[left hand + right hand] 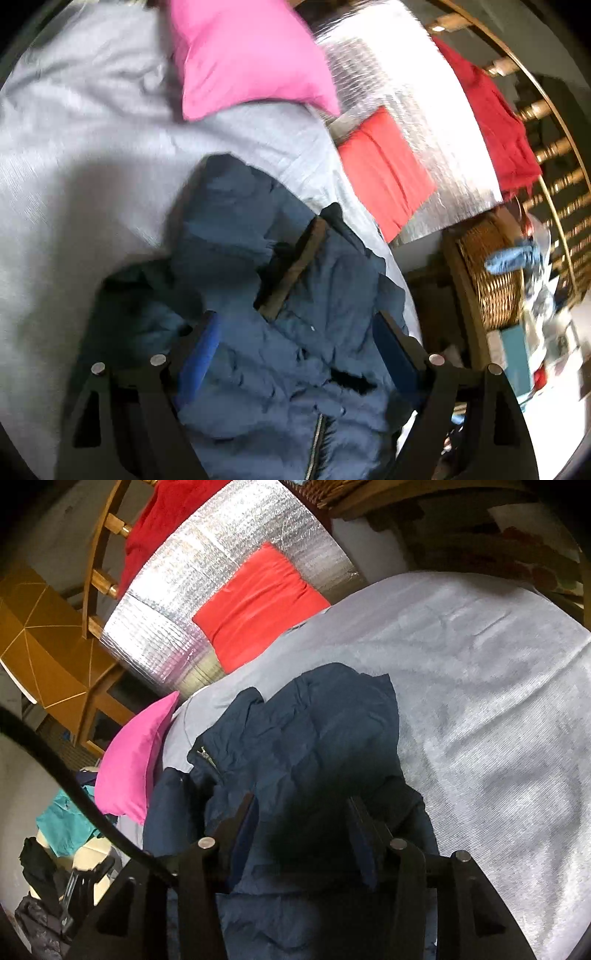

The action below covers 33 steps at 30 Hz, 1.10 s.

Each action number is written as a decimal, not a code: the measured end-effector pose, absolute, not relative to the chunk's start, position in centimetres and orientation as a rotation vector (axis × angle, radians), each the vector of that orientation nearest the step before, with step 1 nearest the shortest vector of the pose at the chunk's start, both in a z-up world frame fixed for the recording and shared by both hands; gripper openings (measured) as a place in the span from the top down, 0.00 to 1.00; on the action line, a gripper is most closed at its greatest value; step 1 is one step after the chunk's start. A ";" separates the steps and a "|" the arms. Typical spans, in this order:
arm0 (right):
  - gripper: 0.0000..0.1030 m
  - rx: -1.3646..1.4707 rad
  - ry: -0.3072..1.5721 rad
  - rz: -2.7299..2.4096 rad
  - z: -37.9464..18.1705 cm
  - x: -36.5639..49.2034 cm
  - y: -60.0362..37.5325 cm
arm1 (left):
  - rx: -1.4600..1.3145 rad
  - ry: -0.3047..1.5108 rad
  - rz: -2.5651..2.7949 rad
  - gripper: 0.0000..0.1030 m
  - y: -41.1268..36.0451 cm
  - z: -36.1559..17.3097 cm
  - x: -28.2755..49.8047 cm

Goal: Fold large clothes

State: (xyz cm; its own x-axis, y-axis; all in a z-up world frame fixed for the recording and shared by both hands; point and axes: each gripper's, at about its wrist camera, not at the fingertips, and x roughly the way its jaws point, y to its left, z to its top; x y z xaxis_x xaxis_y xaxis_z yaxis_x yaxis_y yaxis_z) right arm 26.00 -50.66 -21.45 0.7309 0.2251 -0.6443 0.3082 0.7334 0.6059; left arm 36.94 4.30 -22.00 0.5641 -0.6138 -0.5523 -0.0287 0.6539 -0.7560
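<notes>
A dark blue zip jacket (258, 288) lies crumpled on a pale grey bed sheet (74, 147). In the left wrist view my left gripper (295, 332) is open, its blue-padded fingers (199, 354) spread just above the jacket near the zipper (317, 443). In the right wrist view the same jacket (303, 746) fills the space under my right gripper (303, 812), whose fingers are spread with jacket fabric bunched between them. A zip pull (207, 757) shows at the jacket's left edge.
A pink pillow (243, 55) and a red pillow (384, 170) lie on the bed beside a silver foil mat (406, 92). A wicker basket (487, 273) and wooden railing (554, 147) stand past the bed edge. More clothes (66, 823) lie on the floor.
</notes>
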 end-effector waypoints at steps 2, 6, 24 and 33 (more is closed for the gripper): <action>0.50 0.765 0.774 -0.053 -21.6 26.3 -50.6 | -0.843 0.926 -0.411 0.18 3.7 -22.3 37.7; 0.50 0.757 0.778 -0.061 -21.8 26.5 -50.8 | -0.844 0.901 -0.427 0.20 1.9 -22.9 39.3; 0.50 0.776 0.753 -0.124 -21.8 24.9 -54.8 | -0.324 0.754 -0.959 0.56 -18.1 -15.2 31.3; 0.49 0.852 0.688 -0.097 -21.2 23.7 -56.5 | -0.319 0.588 -0.904 0.13 -12.1 -10.8 30.8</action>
